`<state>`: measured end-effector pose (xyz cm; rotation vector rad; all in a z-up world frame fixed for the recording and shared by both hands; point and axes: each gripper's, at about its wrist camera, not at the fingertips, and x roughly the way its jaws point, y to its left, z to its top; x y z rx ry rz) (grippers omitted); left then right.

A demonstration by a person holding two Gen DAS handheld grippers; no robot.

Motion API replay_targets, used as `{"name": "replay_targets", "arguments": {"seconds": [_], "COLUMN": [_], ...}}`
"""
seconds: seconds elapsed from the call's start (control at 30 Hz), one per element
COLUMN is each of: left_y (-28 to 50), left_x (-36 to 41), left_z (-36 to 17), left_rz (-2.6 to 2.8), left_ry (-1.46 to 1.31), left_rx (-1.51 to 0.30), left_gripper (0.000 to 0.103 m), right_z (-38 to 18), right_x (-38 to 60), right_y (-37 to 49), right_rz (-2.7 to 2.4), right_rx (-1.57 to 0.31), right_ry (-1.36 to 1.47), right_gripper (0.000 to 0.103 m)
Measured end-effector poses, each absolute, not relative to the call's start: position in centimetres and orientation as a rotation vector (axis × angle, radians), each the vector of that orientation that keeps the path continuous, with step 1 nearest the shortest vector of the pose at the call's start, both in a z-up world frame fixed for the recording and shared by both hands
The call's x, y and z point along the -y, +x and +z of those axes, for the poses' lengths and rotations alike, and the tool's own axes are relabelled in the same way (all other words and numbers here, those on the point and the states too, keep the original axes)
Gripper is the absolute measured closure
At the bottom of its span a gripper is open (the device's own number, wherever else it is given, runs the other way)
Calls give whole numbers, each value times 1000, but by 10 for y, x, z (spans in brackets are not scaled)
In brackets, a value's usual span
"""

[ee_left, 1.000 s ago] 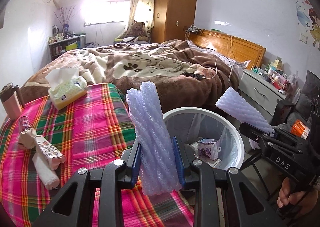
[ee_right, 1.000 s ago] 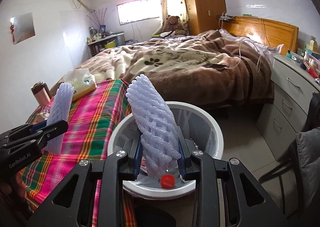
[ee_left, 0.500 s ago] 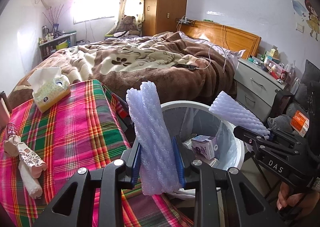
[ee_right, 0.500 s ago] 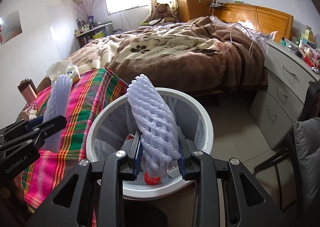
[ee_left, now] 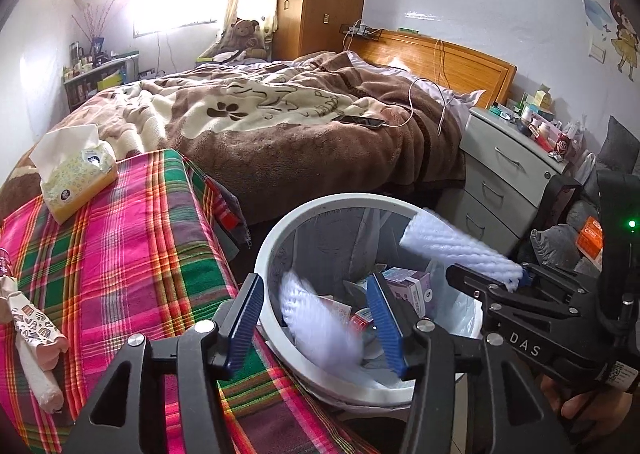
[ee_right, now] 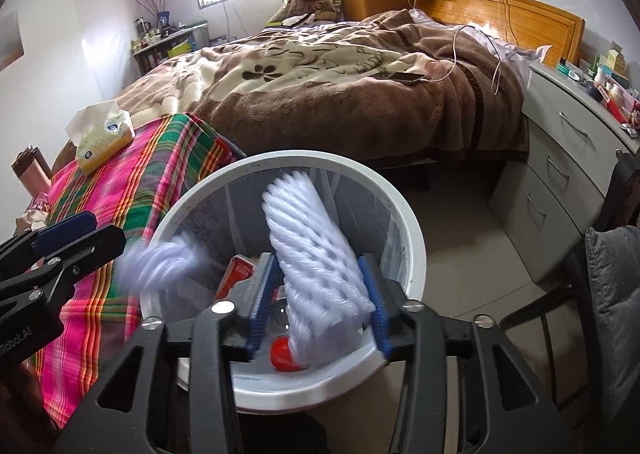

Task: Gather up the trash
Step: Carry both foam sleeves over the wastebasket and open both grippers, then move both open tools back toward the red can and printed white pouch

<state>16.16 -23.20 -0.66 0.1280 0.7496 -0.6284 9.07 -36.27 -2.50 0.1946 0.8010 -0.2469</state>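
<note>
1. The left gripper [ee_left: 320,318] hung over the near rim of the white bin [ee_left: 276,230], its jaws spread wide with nothing between them.
2. A white foam net [ee_left: 316,322], blurred, lay free between those spread jaws, inside the mouth of the bin; the right wrist view showed the same blurred net [ee_right: 164,258] just beside the left gripper's tip, at the bin's left rim.
3. The right gripper [ee_right: 320,302] was over the bin too. Its jaws were parted, and a second foam net [ee_right: 316,254] stood between the blue pads; the right pad touched it, while a gap showed at the left pad, so I cannot tell whether it was truly pinched.
4. Only the left wrist view showed a small purple box [ee_left: 408,286] among the trash in the bin, and wrapped rolls [ee_left: 36,338] at the left edge of the plaid-covered table [ee_left: 132,254].
5. Only the right wrist view showed a red cap [ee_right: 284,354] at the bottom of the bin.
6. A tissue pack [ee_left: 76,178] sat at the table's far corner, in both views.
</note>
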Motion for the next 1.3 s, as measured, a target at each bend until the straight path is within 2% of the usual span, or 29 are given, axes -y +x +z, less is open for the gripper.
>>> {"name": "replay_targets", "arguments": {"seconds": [0.03,0.2,1.0,1.3], "left_y": [162,166,156,161], "left_x": [232,227,138,79], "left_z": [-8,-10,13,15], "left_rz": [-629,-634,-485,-385], "left_ry": [123,93,34,-16], "left_rx": [-754,-773,-702,-694], "left_gripper": [49,46,46,46], "right_z": [-25,-24,-8,-7], "right_x": [363,360,314,276], "right_y": [91,91,95,101], "right_rz": [-247,-245,-156,-43], "right_rx": [-803,-808,-738,-710], "right_ry": [196,190,166,163], "right_gripper": [48,48,48,40]}}
